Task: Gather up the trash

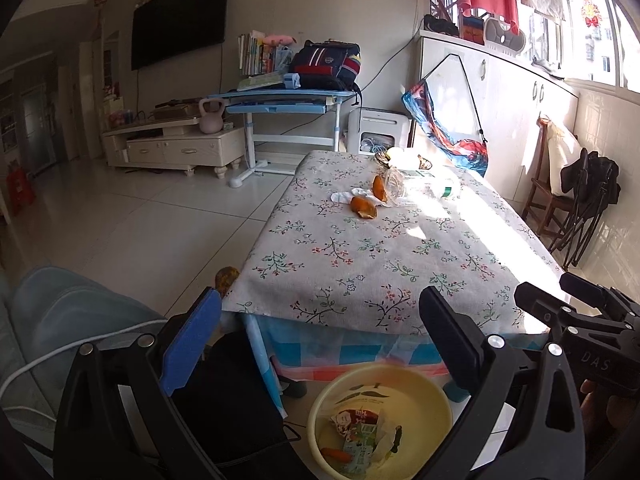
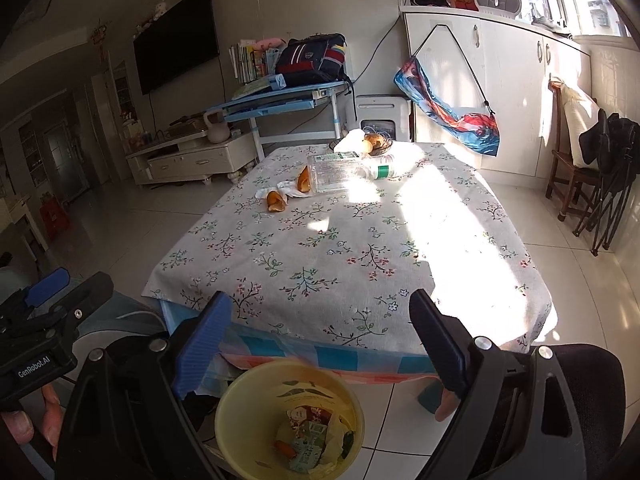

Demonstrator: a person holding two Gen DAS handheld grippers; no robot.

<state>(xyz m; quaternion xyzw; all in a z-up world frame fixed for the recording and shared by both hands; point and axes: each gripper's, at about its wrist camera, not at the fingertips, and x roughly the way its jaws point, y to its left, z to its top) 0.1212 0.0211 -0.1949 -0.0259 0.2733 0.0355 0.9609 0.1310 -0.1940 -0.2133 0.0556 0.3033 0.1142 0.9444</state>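
Both tools released and empty: left tool and right tool hang over the yellow bin on the floor at the table's near edge, wrappers already inside, presumably parked there for short drops. Remaining trash lies far across: orange peels, crumpled tissue, a toppled plastic bottle.
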